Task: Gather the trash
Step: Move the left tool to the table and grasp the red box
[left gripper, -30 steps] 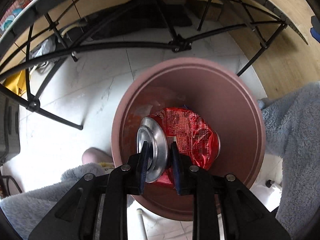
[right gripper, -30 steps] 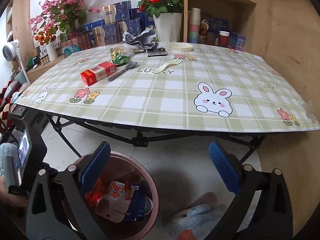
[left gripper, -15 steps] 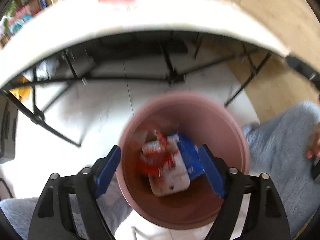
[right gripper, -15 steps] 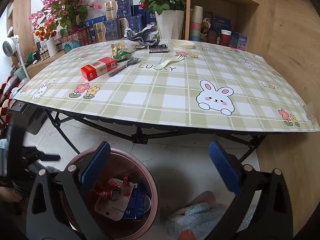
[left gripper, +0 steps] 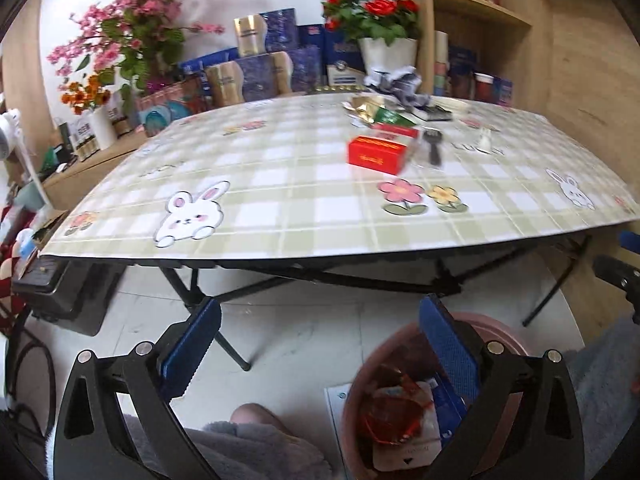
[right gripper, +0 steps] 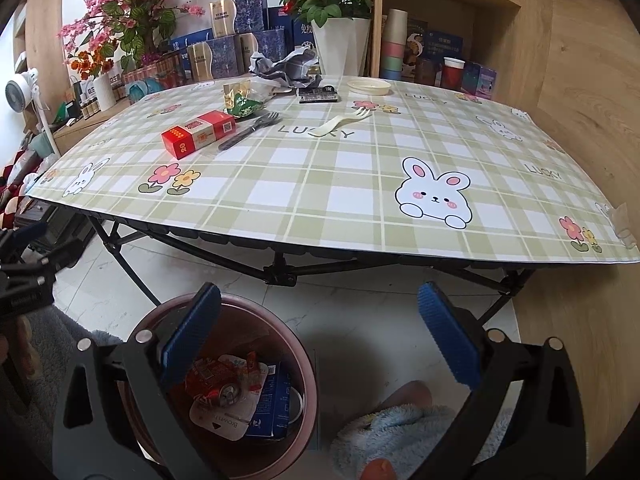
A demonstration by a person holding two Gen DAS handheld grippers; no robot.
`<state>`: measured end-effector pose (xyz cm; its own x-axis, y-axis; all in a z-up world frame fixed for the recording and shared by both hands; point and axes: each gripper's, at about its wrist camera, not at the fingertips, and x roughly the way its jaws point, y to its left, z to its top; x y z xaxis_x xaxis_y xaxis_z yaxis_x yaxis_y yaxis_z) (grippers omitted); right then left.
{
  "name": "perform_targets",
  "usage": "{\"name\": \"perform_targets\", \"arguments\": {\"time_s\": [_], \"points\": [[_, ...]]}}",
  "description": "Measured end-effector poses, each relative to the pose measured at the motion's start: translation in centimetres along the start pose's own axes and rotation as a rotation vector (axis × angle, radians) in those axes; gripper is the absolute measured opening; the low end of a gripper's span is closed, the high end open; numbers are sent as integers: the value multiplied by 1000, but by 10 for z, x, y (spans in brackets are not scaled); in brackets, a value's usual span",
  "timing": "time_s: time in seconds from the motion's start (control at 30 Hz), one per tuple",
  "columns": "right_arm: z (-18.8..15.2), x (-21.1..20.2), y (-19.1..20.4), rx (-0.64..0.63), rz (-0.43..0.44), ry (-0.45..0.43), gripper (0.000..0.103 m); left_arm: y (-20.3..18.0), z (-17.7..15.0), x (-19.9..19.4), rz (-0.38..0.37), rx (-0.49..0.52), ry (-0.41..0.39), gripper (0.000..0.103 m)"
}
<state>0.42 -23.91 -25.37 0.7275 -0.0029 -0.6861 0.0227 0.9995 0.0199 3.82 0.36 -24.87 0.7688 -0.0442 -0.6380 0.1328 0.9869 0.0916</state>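
With its blue-padded jaws spreading wide and nothing between them, the left tool [left gripper: 316, 344] is empty and pointed over the floor toward the counter edge. The right tool [right gripper: 318, 330] is also spread wide and empty, hanging above the round pink plastic trash bin [right gripper: 298, 354] on the white tile floor [right gripper: 360, 316].

Trash state: crushed red drink can [right gripper: 218, 378] sits in the bin with a white wrapper and a blue carton. Still out on the green-plaid bunny-print counter [right gripper: 320, 184]: red rectangular cardboard box [right gripper: 198, 133], gold-and-green foil wrapper [right gripper: 240, 100], crumpled grey paper wad [right gripper: 286, 66], cream plastic fork [right gripper: 340, 121], dark metal fork [right gripper: 250, 130], small black packet [right gripper: 319, 95], shallow cream plastic dish [right gripper: 369, 86].

Risks, as I judge them:
- Both tools hang below the counter; coming up too close could catch a jaw on the overhanging cloth edge or the black folding frame [right gripper: 280, 274].
- Red box and dark fork lie just beside each other, maybe touching; a wide closure could take both or flick the fork off.
- Flat forks and foil give poor purchase; pads may slip or skid them.
- Bin sits partly under the counter edge, beside the person's fuzzy-slippered foot [right gripper: 396, 424]; a release from height could miss or bounce out.
- Dark fork and dish may not be trash; can't tell from here.
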Motion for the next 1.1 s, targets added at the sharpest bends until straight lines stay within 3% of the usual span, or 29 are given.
{"name": "perform_targets", "arguments": {"time_s": [0.17, 0.33, 0.43, 0.57, 0.73, 0.87, 0.97, 1.1], "points": [[0, 1, 2, -6, 2, 5, 97, 21, 3, 3, -3, -73, -3, 97], [4, -3, 1, -3, 21, -3, 97, 39, 15, -3, -90, -135, -44, 97], [10, -2, -2, 13, 66, 1, 97, 42, 30, -5, -111, -111, -65, 97], [25, -2, -4, 9, 59, -29, 97, 33, 58, 2, -138, -15, -75, 97], [47, 3, -13, 33, 64, -41, 97, 7, 101, 38, -233, 111, 12, 97], [59, 15, -26, 82, 87, -5, 97, -7, 135, 78, -275, 104, 59, 97], [63, 23, -30, 80, 52, 24, 97, -19, 156, 107, -306, 106, 100, 97], [65, 33, -38, 98, 43, 50, 97, -34, 168, 140, -310, 124, 161, 97]]}}
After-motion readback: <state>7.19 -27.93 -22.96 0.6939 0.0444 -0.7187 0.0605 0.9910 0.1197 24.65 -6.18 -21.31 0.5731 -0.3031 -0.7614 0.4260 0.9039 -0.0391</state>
